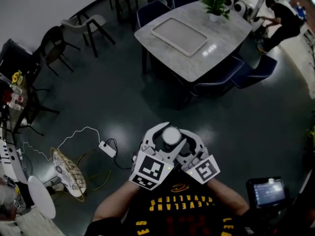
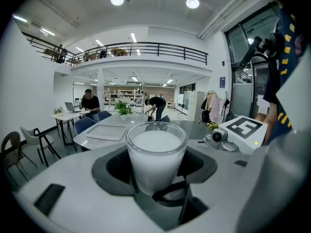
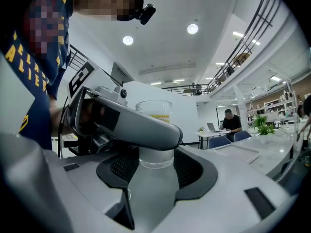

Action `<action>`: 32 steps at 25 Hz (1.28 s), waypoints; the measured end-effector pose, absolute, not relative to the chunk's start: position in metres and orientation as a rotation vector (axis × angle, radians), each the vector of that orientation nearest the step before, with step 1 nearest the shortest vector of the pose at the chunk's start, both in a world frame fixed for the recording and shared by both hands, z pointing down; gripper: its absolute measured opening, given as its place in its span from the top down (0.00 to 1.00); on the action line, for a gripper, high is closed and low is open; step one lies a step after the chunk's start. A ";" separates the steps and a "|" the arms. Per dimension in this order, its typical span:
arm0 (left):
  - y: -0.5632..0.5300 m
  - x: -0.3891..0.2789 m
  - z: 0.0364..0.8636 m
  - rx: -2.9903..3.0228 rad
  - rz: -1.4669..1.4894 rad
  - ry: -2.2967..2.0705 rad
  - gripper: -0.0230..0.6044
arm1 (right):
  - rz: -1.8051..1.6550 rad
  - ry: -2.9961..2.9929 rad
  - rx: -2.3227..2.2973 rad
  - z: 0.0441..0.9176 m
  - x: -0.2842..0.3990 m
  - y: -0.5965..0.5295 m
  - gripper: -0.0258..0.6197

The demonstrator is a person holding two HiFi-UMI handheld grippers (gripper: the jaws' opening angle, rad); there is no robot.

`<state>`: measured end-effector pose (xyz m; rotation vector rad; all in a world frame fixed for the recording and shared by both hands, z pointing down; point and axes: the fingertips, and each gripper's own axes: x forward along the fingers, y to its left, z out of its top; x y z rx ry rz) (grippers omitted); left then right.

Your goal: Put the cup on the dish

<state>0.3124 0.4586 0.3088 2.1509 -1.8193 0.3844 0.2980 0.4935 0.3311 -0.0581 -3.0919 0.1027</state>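
- Head view: my left gripper [image 1: 165, 139] and my right gripper [image 1: 181, 140] close in from either side round one cup [image 1: 171, 135]. I am holding it in the air above the dark floor [image 1: 98, 107], close in front of me. The grey tabletop [image 1: 221, 38] stands well apart, farther ahead. It bears a white rectangular tray [image 1: 179, 36], which I take for the dish.
- Left gripper view: my jaws are clenched on the lower wall of the cup [image 2: 156, 154]. It is a straight-sided clear glass, filled nearly to the rim with something white and opaque. I judge it heavy for its size, stiff, smooth and breakable. It would slop if tipped, so it wants keeping upright.
- Right gripper view: the thick clear base of the cup [image 3: 155, 157] sits pinched between my dark pads, and one left jaw crosses in front of its middle. Low on the wall looks the safest hold.
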 end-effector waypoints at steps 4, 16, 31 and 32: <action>0.448 0.280 0.307 2.187 0.402 -1.798 0.55 | 0.097 -3.092 -0.005 0.328 0.264 0.482 0.61; 0.451 0.196 0.308 2.254 0.422 -1.748 0.55 | 0.071 -3.079 0.101 0.330 0.177 0.485 0.61; 0.418 0.135 0.312 2.206 0.403 -1.865 0.55 | 0.051 -3.073 0.069 0.334 0.114 0.452 0.61; 0.412 0.130 0.310 2.200 0.396 -1.884 0.55 | 0.060 -3.078 0.059 0.333 0.109 0.447 0.61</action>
